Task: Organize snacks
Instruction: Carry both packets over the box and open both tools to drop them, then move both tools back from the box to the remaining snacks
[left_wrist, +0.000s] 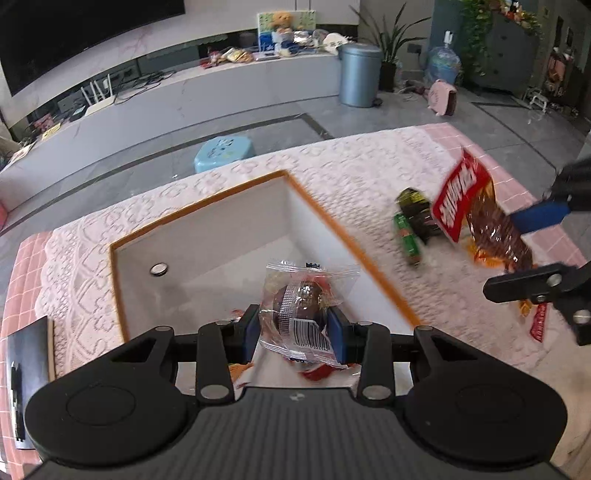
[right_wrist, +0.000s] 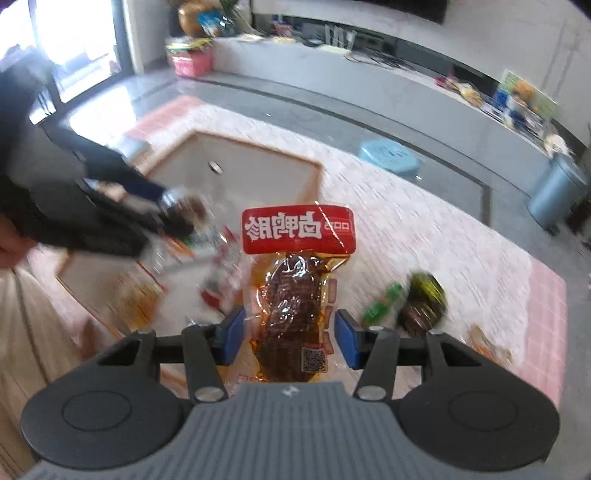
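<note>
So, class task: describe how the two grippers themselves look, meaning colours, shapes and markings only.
Both match. The left gripper and right gripper each have blue flat pads on black linkage bars with silver pivot bolts, two round black discs either side, and a grey ribbed body bearing a small white mark. No cables or sleeves show clearly.

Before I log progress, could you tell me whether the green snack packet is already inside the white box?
No, the green snack packet lies on the lace cloth outside the white box.
</note>
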